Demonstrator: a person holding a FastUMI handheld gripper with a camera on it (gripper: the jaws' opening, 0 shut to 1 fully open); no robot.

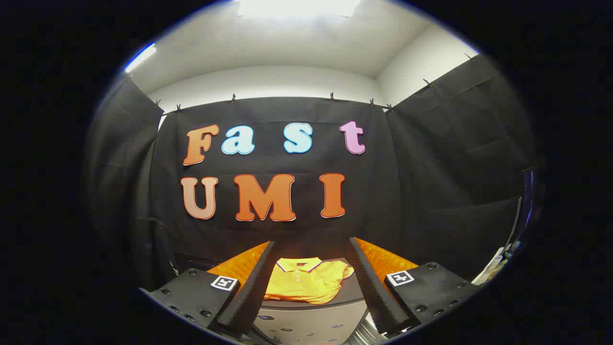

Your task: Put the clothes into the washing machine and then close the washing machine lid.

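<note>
Gripper (311, 282) fingers spread wide, gripping nothing. Yellow polo shirt (306, 285) (collar up) lies folded on washing machine (311, 321) lid, betw fingers, just ahead. No legible label.

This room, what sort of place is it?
Probably a small recording booth set up for a laundry chore. Black cloth is clipped up as walls, a yellow shirt lies on a washing machine, and the open gripper points at the shirt from above it.

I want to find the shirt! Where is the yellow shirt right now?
In the gripper view, the yellow shirt lies on the washing machine, seen between the open gripper fingers.
</note>
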